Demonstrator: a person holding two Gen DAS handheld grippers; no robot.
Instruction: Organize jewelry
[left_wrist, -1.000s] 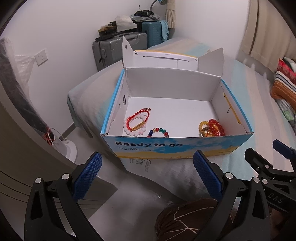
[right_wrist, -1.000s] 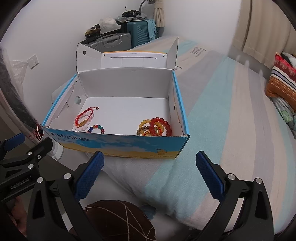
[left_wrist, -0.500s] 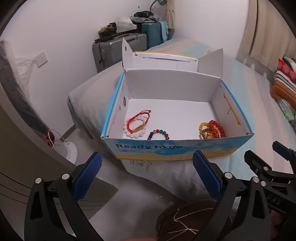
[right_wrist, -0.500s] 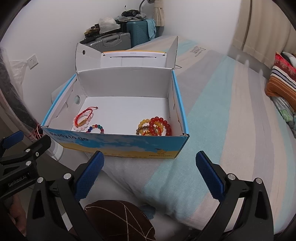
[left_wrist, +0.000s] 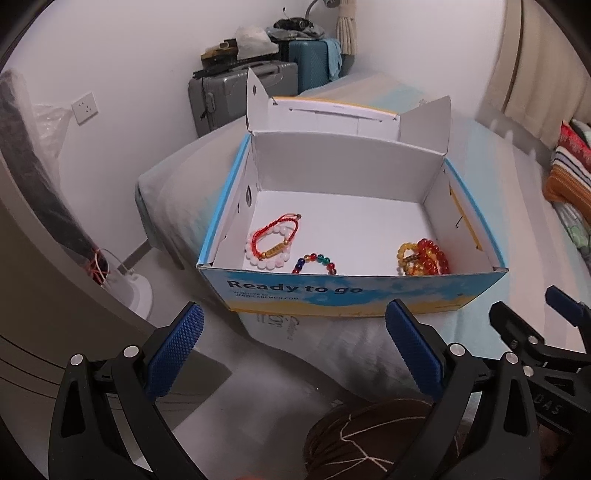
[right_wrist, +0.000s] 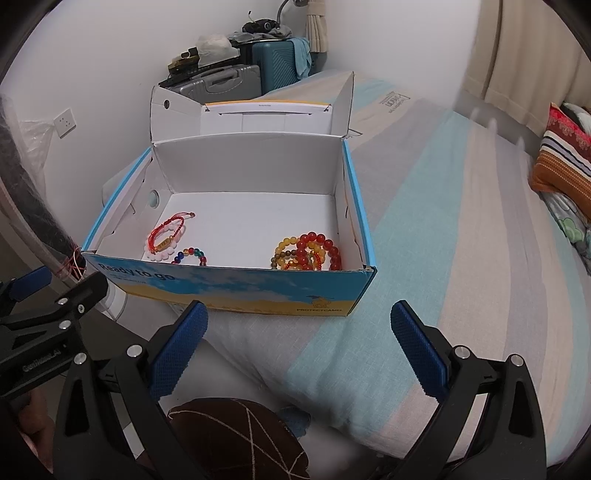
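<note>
An open cardboard box (left_wrist: 343, 291) (right_wrist: 236, 284) with a blue printed front stands on the bed corner. Inside it, at the left, a red cord bracelet with a gold bar (left_wrist: 275, 240) (right_wrist: 166, 232) lies over white beads. A multicoloured bead bracelet (left_wrist: 314, 262) (right_wrist: 190, 255) lies beside it. At the right is a heap of amber and red bead bracelets (left_wrist: 423, 256) (right_wrist: 306, 251). My left gripper (left_wrist: 291, 339) is open and empty in front of the box. My right gripper (right_wrist: 299, 336) is also open and empty, short of the box front.
The striped bed (right_wrist: 461, 240) stretches to the right with pillows (right_wrist: 561, 162) at its far end. Suitcases (left_wrist: 243, 92) stand against the back wall. A brown patterned slipper (right_wrist: 236, 439) is below the grippers. A white fan base (left_wrist: 129, 291) sits on the floor at left.
Both grippers have drifted slightly, so the box sits a little higher and closer in both views. The jewelry has not moved, and both grippers stay open.
</note>
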